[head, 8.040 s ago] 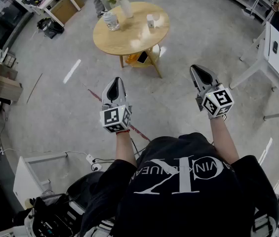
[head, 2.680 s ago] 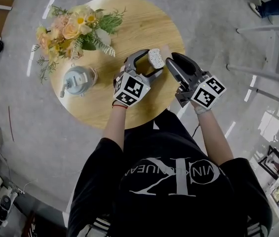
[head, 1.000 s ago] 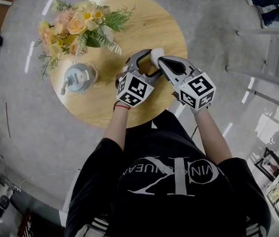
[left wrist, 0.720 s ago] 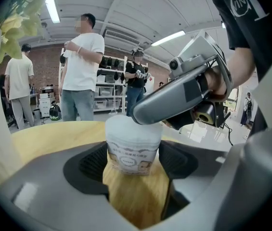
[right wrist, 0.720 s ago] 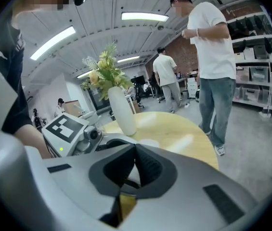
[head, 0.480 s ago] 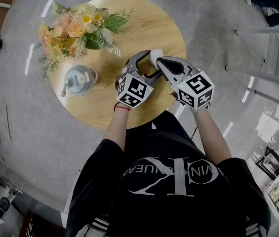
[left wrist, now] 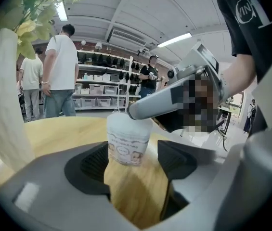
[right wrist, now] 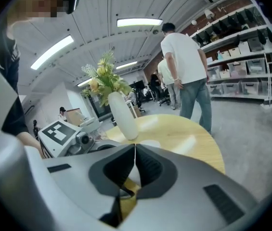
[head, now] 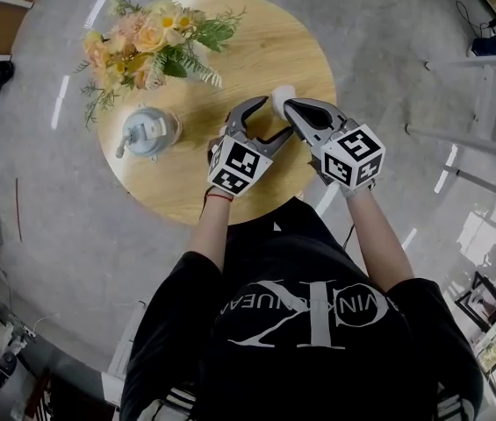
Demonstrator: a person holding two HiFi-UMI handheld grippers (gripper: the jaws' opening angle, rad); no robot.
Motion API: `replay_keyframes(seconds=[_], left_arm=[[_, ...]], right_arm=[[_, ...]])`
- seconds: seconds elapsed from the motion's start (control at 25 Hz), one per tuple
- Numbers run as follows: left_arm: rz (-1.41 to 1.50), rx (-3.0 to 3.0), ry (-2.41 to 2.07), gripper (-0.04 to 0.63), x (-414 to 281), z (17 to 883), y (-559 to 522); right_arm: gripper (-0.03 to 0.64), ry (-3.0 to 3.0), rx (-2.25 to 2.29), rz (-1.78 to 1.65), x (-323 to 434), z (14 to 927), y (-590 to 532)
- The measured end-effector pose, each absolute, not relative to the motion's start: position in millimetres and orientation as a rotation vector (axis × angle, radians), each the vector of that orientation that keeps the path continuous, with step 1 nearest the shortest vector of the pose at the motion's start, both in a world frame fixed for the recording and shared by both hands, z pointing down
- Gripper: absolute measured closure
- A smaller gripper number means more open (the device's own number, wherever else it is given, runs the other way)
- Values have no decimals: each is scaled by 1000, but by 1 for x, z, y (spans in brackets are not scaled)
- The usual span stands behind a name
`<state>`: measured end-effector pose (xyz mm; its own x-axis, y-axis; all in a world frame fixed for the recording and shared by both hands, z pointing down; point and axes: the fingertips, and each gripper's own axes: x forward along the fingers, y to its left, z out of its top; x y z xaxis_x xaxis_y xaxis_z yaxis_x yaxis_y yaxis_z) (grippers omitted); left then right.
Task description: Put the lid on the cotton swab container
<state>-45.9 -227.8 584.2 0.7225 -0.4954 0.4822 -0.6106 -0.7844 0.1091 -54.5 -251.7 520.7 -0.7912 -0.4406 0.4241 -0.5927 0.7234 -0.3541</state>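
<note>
Left gripper (left wrist: 133,162) first: jaws wide apart, and the tub (left wrist: 127,141) stands upright on the table (head: 186,182) right between its tips (whether it brushes the jaw on its left, I can't tell). Right gripper (right wrist: 135,153) reaches across from the other side with its jaws pinched tight. A thin pale sliver shows between them, which I read as the rim of the lid (left wrist: 125,121). That lid lies on top of the tub, just ahead of the right tips; seated or only resting there, no view says. My guess is both pieces are light, thin plastic: the lid will flex if squeezed hard, and the tub will skate or tip on that smooth wood at the first sideways push. So the lid is best taken at its rim, the tub across its mid-wall, low on the label, gently. The count: two grippers, one tub, one lid. Off to the left gripper's left, well apart from the tub, stand one vase (right wrist: 122,117) of flowers and one grey pot (head: 147,132).
</note>
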Motion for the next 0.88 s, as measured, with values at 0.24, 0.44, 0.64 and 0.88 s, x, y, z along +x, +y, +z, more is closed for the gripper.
replay_keyframes(seconds=[0.24,0.44,0.64,0.88], left_arm=[[610,2655,-933,356,-57,571,-212],[557,2656,-987,473,-59,554,-202],[523,2643,-1062,560,-62,541,-198],[480,2592,-1225,583,-78,520,-195]], right_arm=[[601,-2701,838,737,-42,513,-248],[601,-2722,856,708,-33,501,-245],[601,-2734,858,667,-24,491,-239],[601,-2759,865,598,-12,474,-231]])
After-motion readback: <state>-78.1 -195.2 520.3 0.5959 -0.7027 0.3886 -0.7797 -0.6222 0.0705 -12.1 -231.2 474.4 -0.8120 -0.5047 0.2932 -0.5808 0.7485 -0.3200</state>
